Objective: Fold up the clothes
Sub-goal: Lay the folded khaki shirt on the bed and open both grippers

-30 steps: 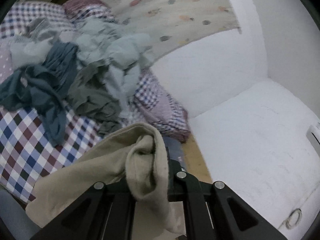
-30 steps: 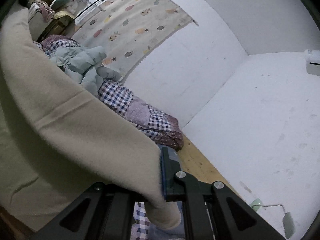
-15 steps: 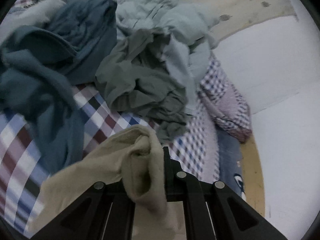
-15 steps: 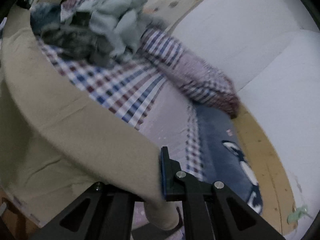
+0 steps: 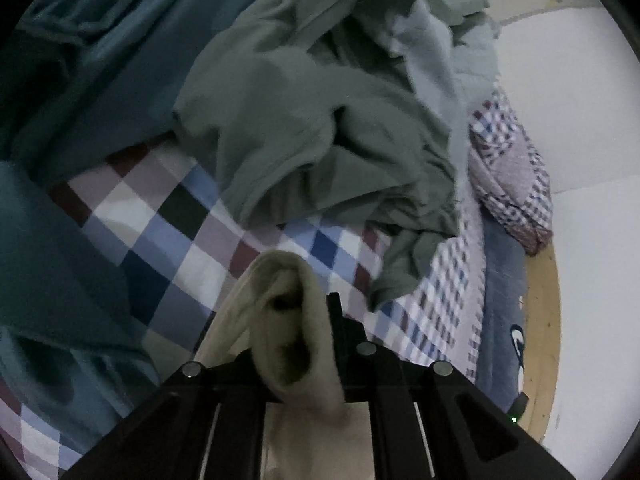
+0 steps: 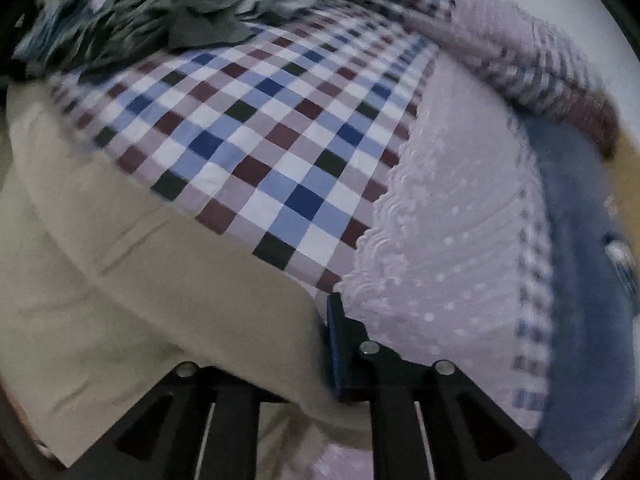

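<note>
Both our grippers, left gripper and right gripper, clenched on beige garment over checkered bedspread; grey-green clothes pile heaped just beyond, teal garment left.

Left gripper clamped on bunched beige cloth, fold standing up between fingers; checked bedsheet beneath; grey-green garment heaped just ahead; dark teal garment at left; pale blue garment behind; pillow at right by white wall.
</note>
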Demonstrator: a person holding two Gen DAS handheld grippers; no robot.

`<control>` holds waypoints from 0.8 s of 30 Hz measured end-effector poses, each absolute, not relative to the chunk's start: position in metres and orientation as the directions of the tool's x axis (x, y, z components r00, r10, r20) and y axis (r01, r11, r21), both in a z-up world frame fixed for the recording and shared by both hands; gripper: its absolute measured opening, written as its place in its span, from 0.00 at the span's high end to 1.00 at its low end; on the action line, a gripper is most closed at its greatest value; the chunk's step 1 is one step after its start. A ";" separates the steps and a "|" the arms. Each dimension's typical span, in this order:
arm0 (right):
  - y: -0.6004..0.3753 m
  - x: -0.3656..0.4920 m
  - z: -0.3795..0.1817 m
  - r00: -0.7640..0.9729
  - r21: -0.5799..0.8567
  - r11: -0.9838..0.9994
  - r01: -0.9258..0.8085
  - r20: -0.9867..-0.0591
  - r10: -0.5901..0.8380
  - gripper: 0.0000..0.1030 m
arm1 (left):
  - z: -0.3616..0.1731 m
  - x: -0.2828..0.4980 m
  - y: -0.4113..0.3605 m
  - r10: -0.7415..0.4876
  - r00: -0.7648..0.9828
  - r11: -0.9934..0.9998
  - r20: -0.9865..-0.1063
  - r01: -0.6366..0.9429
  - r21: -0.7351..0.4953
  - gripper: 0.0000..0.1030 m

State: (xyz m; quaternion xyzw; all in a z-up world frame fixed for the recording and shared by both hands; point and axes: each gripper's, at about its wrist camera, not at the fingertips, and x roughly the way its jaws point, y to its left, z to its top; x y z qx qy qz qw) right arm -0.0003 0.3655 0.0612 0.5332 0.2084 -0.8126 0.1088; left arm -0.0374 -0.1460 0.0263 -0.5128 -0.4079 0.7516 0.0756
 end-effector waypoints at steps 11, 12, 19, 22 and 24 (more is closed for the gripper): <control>0.434 -0.014 0.079 -0.594 0.012 -1.000 -0.026 -0.804 0.006 0.50 | 0.066 -0.028 -0.139 0.506 -0.534 -0.711 -0.677 0.185 -0.678 0.87; 0.438 -0.016 0.080 -0.598 0.013 -0.998 -0.065 -0.801 0.029 0.50 | 0.066 -0.027 -0.140 0.509 -0.535 -0.712 -0.674 0.178 -0.679 0.87; 0.412 -0.005 0.097 -0.609 -0.011 -0.997 -0.072 -0.791 0.053 0.50 | 0.056 -0.031 -0.143 0.522 -0.507 -0.718 -0.686 0.173 -0.675 0.86; 0.373 0.019 0.110 -0.608 0.068 -0.996 0.061 -0.789 -0.091 0.50 | 0.053 -0.031 -0.144 0.529 -0.504 -0.712 -0.682 0.174 -0.680 0.86; 0.339 0.038 0.109 -0.581 0.124 -0.978 0.167 -0.789 -0.199 0.50 | 0.052 -0.031 -0.145 0.533 -0.502 -0.713 -0.682 0.168 -0.681 0.86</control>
